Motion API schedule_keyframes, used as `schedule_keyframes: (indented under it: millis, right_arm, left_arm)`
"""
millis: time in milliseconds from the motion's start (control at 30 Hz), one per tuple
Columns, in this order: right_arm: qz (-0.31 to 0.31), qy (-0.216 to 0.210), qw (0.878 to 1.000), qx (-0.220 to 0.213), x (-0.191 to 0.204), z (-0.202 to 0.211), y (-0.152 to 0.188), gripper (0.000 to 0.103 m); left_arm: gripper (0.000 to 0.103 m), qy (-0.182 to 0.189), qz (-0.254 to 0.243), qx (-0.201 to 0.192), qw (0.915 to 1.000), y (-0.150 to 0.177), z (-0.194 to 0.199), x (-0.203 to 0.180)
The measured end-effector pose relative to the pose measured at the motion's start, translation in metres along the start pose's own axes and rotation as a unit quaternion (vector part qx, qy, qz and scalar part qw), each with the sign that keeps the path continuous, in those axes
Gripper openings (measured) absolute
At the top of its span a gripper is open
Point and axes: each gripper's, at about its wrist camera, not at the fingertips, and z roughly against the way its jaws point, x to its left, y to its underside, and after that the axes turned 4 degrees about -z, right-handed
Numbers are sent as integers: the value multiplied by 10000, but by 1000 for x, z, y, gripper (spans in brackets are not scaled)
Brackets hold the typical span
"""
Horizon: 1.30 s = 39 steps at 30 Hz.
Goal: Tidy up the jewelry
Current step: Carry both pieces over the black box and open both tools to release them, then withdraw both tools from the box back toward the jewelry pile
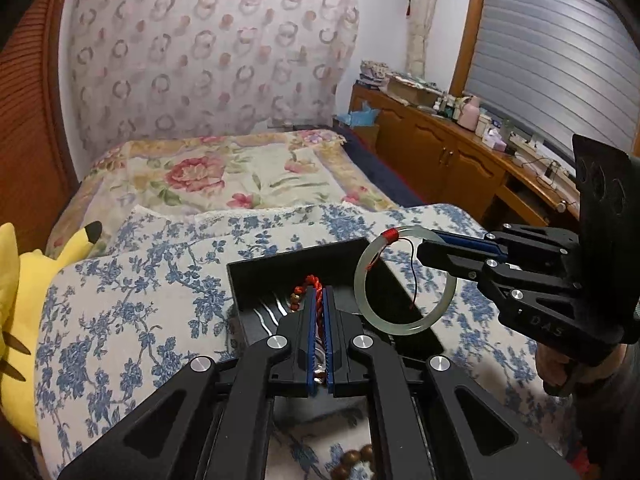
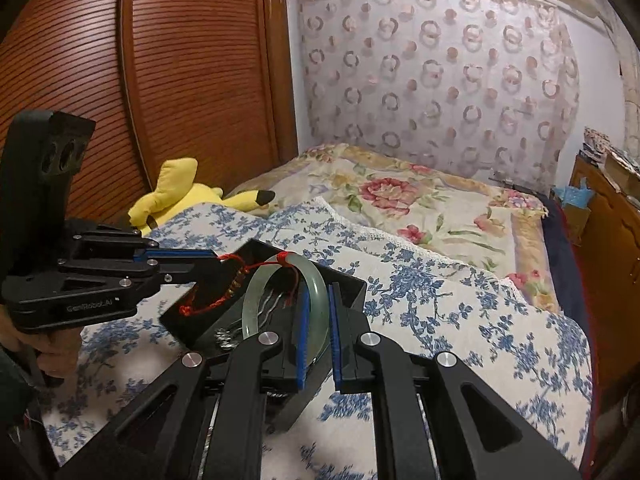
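Hanging from our right gripper (image 2: 318, 324), a pale green jade bangle (image 1: 404, 280) with a red thread wrap sits pinched between the blue-padded fingers (image 2: 335, 336), which are nearly closed on its rim, the ring held upright above the far right edge of a black jewelry tray (image 1: 256, 276). Our left gripper (image 1: 319, 340) has its fingers (image 1: 311, 340) pressed fully together on a red cord bracelet (image 2: 216, 284) strung with small brown beads, the cord draping down over the tray's near left corner in the right wrist view. Silver chains (image 2: 264, 304) lie inside the tray, along with a small silver piece we cannot make out clearly. A brown bead bracelet (image 1: 360, 460) lies on the cover below the left gripper, blurred at the bottom of the left wrist view. The tray rests on a bed under a blue-and-white floral cover (image 1: 132, 308), with a pink-flowered quilt (image 1: 224, 176) beyond it. A yellow plush toy (image 2: 180, 196) lies at the bed's left edge beside a slatted wooden wardrobe (image 2: 180, 60). A sheer patterned curtain (image 1: 208, 48) hangs at the head of the bed, and a cluttered wooden cabinet (image 1: 432, 140) runs along the right under a window blind (image 1: 552, 48).
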Motion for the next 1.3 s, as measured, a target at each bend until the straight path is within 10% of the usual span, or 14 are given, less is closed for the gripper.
schedule_keyframes:
  millis: [467,900,1033,1133,1300]
  right_arm:
    - [209,-96,9992,334,4,-44,-4,11]
    - [346,88,9977,581,10,-68,-5,13]
    - [307,157,9981,502,11,-61,-5,36]
    - [237,160,9987,427,8,-49,-4,37]
    - [2,152,9995,260,11,-13,12,37]
  left_arm:
    - [48,-439,60,-165,9989,-3,2,25]
    - [52,-574,135,-179,9981,8,10,36]
    - [61,-650,150,-203,9976,13,15,37]
    - [84,-741,150,-207,9969,17,20,35]
    - [86,-767,198,-305,9964,33,39,30]
